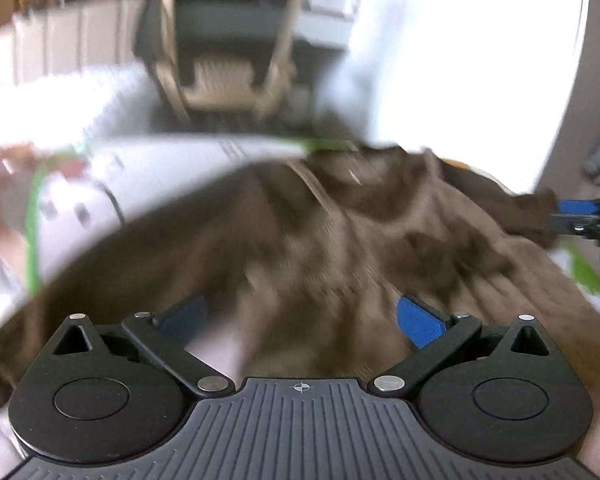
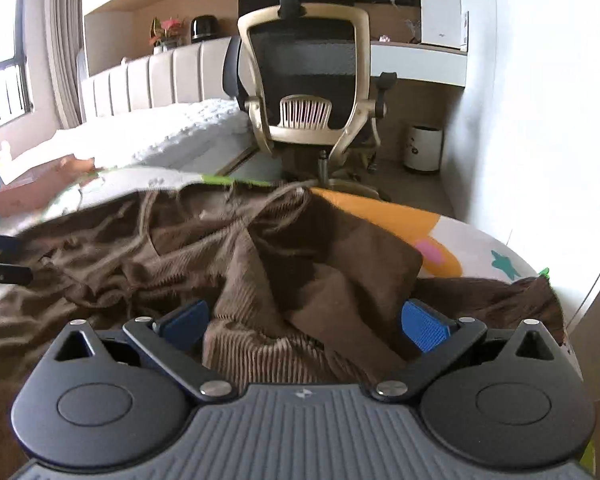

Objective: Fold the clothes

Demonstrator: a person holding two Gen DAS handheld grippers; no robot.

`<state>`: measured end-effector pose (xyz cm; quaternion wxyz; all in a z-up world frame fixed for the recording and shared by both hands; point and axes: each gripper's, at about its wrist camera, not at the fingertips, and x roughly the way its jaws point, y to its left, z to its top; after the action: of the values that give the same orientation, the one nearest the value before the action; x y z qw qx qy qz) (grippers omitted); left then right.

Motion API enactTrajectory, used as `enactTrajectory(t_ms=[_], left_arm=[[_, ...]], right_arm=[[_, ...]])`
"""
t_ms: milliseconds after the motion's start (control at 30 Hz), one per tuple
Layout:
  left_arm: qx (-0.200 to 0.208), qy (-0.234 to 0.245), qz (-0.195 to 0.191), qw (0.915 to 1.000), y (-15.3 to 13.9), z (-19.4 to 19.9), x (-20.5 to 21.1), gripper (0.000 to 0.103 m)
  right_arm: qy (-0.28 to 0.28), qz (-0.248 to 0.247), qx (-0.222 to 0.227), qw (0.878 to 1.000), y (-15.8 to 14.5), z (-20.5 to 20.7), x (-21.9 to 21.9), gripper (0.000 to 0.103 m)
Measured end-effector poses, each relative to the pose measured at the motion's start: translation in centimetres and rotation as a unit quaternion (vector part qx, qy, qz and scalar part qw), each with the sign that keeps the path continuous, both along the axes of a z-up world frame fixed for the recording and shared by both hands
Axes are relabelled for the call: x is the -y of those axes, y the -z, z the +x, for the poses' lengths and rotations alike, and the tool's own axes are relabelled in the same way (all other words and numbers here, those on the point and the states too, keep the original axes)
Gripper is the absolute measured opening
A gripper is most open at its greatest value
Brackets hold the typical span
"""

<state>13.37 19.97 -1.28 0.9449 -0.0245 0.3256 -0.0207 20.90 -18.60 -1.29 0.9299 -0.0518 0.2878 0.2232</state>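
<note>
Across the printed bedcover [image 2: 439, 236] lies a rumpled brown corduroy garment [image 2: 260, 256], its near part hidden behind both grippers. Left gripper [image 1: 300, 316] and right gripper [image 2: 303, 320] stand spread, cloth between their pads. Left view is perhaps too blurred for any writing.

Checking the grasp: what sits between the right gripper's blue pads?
In the right wrist view, a bunched fold of the brown garment fills the open right gripper.
</note>
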Motion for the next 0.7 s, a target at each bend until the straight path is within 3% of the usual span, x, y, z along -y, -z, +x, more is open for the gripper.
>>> enactTrajectory(t_ms=[67,233,433,700], left_arm=[[-0.003,-0.007,0.036,0.9993,0.8,0.3,0.4,0.103],[-0.049,0.055,0.017,0.9971,3.6,-0.6,1.0,0.103],[-0.045,0.054,0.019,0.9973,4.1,-1.9,1.2,0.103],[-0.05,0.041,0.009,0.9979,4.3,-5.3,0.6,0.103]], right_arm=[[0.006,0.001,0.011,1.0,1.1,-0.5,0.0,0.103],[0.014,0.065,-0.001,0.998,3.3,-1.2,1.0,0.103],[0.023,0.072,-0.02,0.997,3.6,-2.4,1.7,0.103],[0.023,0.076,-0.089,0.993,4.4,-5.3,3.5,0.103]])
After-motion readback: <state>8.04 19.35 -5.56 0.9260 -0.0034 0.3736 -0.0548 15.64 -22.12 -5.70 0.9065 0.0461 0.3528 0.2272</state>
